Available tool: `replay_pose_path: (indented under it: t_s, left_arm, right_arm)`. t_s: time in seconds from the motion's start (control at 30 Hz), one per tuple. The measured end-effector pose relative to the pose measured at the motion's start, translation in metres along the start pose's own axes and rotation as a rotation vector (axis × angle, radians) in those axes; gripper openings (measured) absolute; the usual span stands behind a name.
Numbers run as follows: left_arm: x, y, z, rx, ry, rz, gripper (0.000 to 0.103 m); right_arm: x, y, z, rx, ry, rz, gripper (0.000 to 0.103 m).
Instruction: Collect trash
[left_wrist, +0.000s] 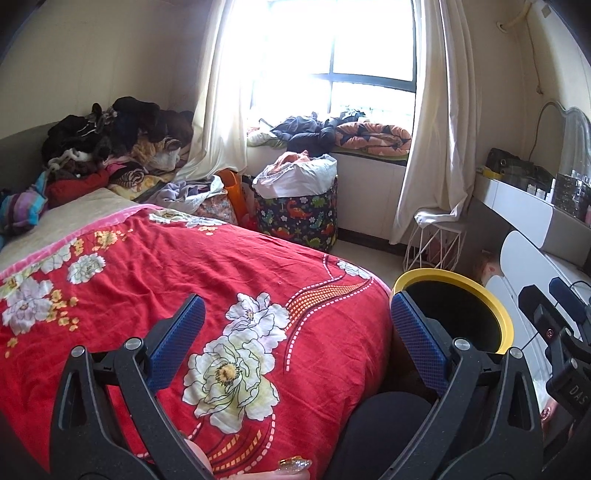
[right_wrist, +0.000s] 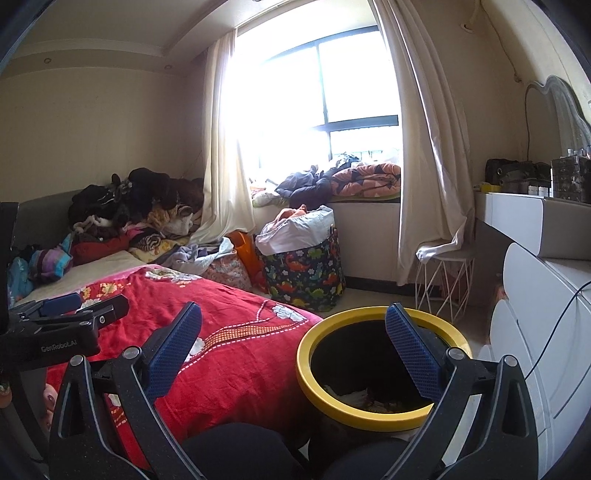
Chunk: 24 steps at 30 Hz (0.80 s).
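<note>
trash (right_wrist: 364, 400) is seen only inside the yellow-rimmed bin (right_wrist: 306, 373) beside the red floral bed (left_wrist: 207, 266). both the left tool (left_wrist: 295, 332) and right tool (right_wrist: 293, 334) are spread wide, nothing held. the bin could be tipped if its rim is clipped.

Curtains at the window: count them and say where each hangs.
2. The left curtain hangs down to the bed's clothes pile; the right curtain drapes onto the white wire stool. None seem hidden.
</note>
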<state>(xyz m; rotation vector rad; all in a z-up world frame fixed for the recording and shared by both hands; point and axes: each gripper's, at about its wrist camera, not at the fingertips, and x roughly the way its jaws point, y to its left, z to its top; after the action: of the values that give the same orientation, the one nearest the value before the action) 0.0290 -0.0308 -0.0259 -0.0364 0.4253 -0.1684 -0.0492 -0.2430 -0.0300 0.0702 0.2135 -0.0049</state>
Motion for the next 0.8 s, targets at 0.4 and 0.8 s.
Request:
replay_pose_path:
  t_s: [0.4, 0.8]
  left_arm:
    - [0.0002, 0.0046, 0.0013, -0.009, 0.007, -0.003, 0.092]
    - [0.0001, 0.0042, 0.0016, -0.005, 0.003, -0.003, 0.092]
  right_arm:
    - [0.0001, -0.0019, -0.0005, 0.009, 0.01, 0.003, 0.097]
    - [0.0017, -0.0056, -0.0004, 0.008, 0.011, -0.002, 0.097]
